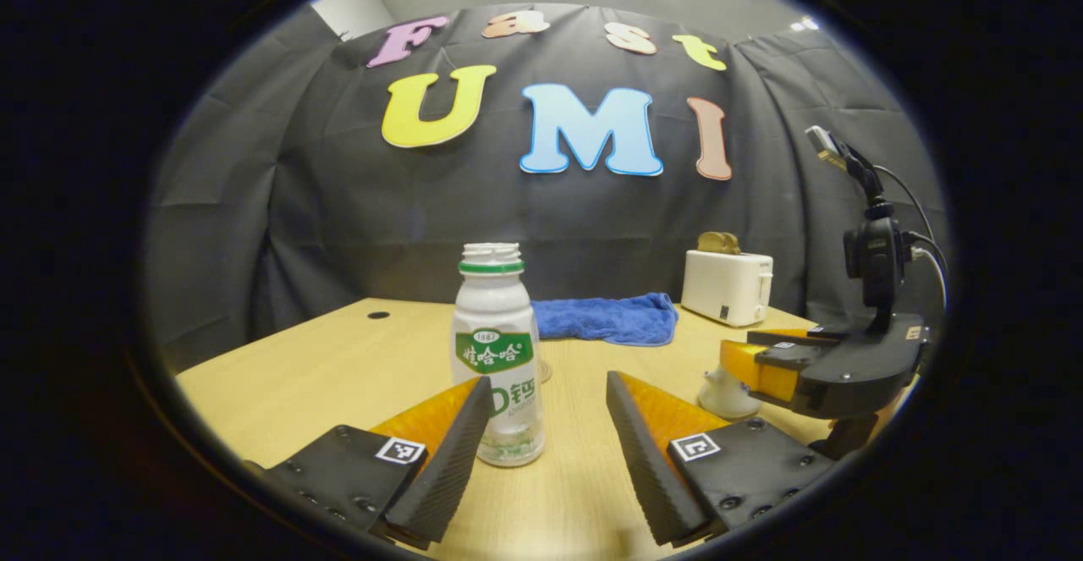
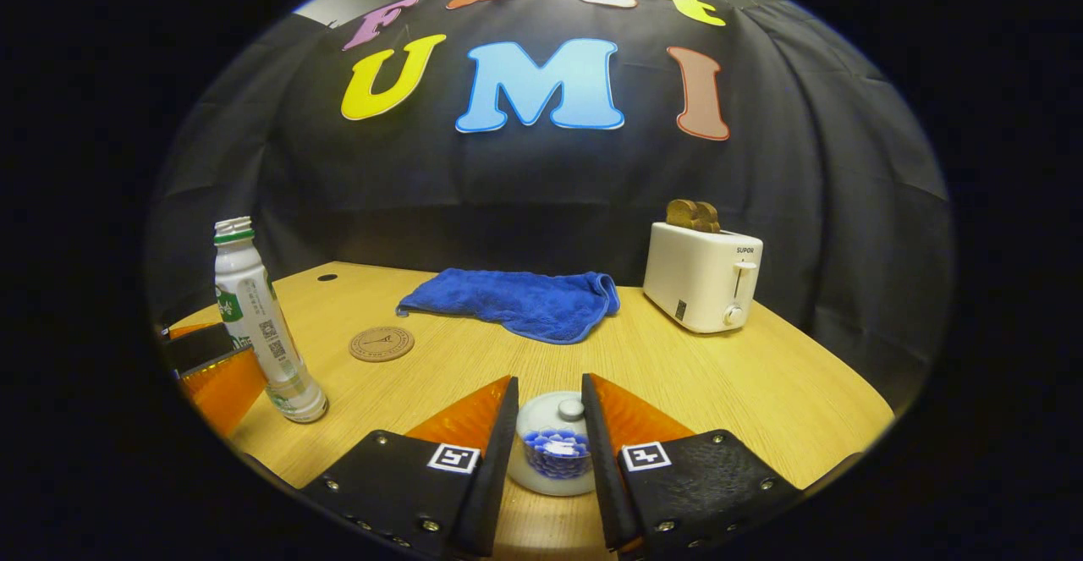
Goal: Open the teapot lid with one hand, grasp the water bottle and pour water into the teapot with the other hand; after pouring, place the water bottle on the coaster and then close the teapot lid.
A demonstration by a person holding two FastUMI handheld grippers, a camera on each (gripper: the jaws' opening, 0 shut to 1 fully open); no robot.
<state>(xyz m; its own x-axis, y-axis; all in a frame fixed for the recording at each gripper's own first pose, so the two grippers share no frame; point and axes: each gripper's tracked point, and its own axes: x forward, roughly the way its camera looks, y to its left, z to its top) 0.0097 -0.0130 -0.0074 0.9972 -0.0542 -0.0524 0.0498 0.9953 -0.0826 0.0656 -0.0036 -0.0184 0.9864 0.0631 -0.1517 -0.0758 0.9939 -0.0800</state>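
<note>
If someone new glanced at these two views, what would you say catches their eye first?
Probably the white water bottle, uncapped and upright on the wooden table, just ahead of the open left hand-held gripper. Next, the small white teapot, lid on, sits between the right hand-held gripper's fingers. Behind lie a blue towel and a white toaster.

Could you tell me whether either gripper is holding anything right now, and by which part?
Nothing is held: the left gripper stands open beside the water bottle, and the right gripper straddles the teapot without visibly touching it.

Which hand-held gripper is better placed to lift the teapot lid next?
Right. The right hand-held gripper already straddles the teapot, its lid between the open fingers; the left hand-held gripper faces the water bottle.
</note>
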